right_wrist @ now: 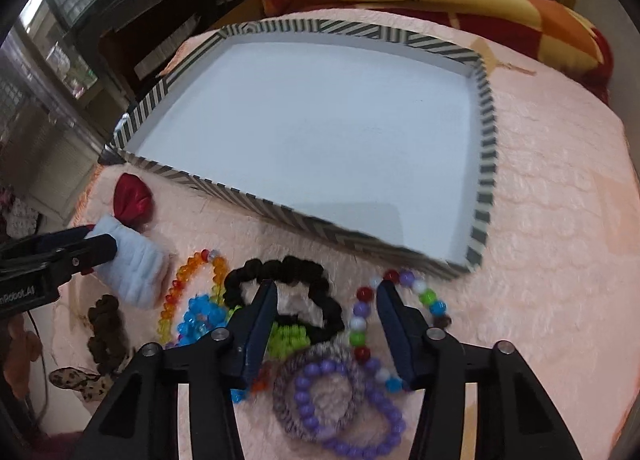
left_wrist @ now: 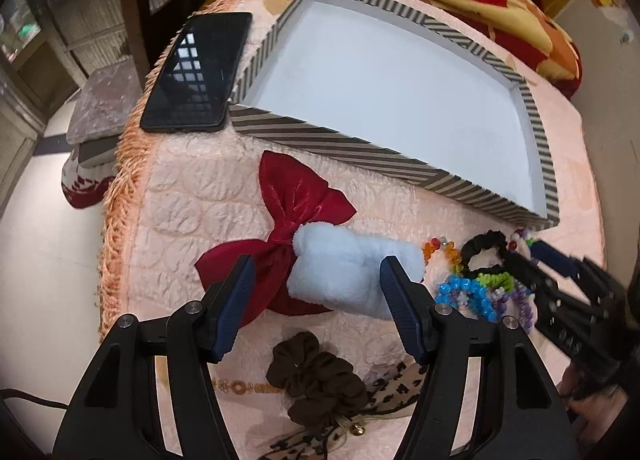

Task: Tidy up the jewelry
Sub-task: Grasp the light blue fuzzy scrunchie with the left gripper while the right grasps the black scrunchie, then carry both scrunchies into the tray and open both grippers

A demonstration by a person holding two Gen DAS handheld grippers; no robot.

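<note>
Nearest, the right gripper (right_wrist: 326, 320) hangs wide open and empty over the black fabric scrunchie (right_wrist: 304, 292) among bead bracelets on the pink quilted bed cover (right_wrist: 560, 260). The left gripper (left_wrist: 316, 300), also open, straddles the pale-blue plush bow piece (left_wrist: 352, 272). Close squarely, lift clear, then carry beyond into the striped shallow tray (right_wrist: 484, 164).

Your left gripper (left_wrist: 318, 280) hangs wide open over a red velvet bow (left_wrist: 296, 212) with a pale blue plush piece (left_wrist: 352, 272) on a pink quilted cover (left_wrist: 192, 196). Beyond it lie a striped tray (left_wrist: 360, 148) and, beside that, a black phone (left_wrist: 200, 68). At right, your other gripper (left_wrist: 556, 260) reaches toward a black scrunchie (left_wrist: 486, 246) and beaded bracelets (left_wrist: 468, 294), its jaws hard to read; a brown scrunchie (left_wrist: 316, 376) lies nearest you.
</note>
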